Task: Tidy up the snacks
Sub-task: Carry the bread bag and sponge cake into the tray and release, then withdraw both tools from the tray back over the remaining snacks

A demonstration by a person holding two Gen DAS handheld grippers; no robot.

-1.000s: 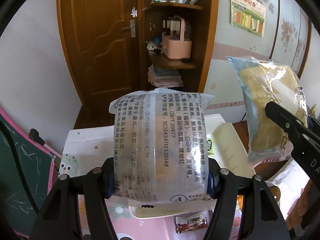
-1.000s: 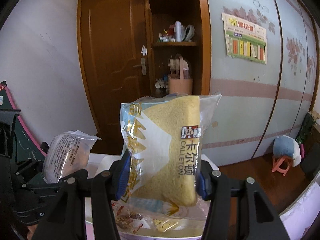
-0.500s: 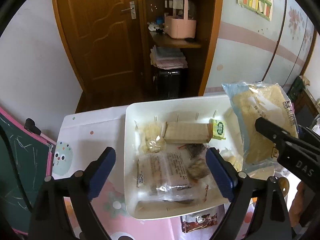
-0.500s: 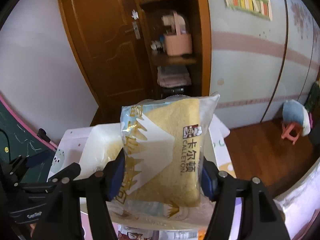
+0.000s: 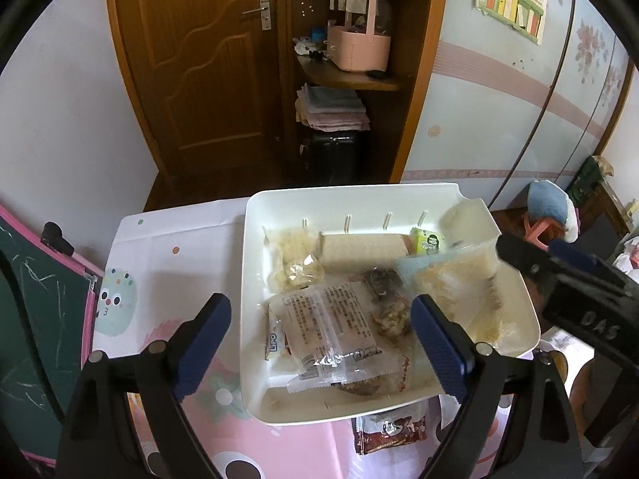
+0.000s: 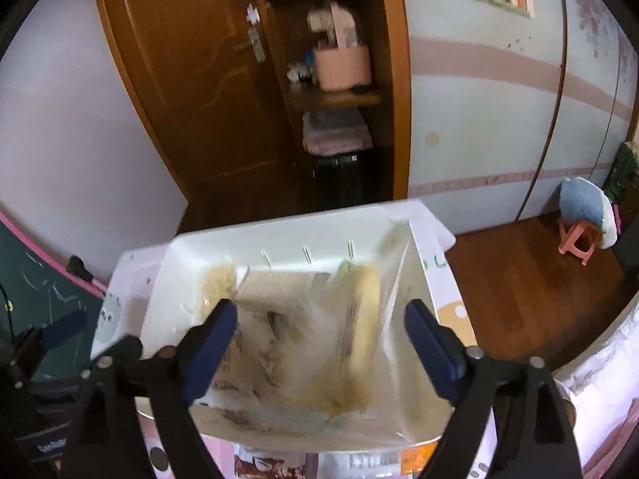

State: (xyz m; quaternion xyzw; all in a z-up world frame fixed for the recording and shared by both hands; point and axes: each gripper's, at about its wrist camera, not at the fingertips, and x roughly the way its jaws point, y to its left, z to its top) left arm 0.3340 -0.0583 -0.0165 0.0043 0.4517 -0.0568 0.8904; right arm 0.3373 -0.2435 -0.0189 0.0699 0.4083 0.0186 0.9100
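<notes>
Jaws of both the left gripper point(image 5: 319, 339) and right gripper point(image 6: 319, 341) stand apart, the right's just opened over the bread point(image 6: 359, 319), so we should lift clear of the bin point(image 5: 359, 195) before fetching the packet point(image 5: 389, 429) beside it.

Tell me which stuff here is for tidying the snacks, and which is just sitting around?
For the job: white bin, printed snack packet, bread bag, red packet on the table.

Just around: pink basket, folded towels, stool.

A brown wooden door point(image 5: 207, 68) fills the upper left, beside an open shelf unit point(image 5: 351, 76) holding a pink basket point(image 5: 358, 46) (folded cloths lie below it). Pale blue wall panels point(image 5: 499, 92) run right; wooden floor point(image 6: 531, 279) shows at lower right.
</notes>
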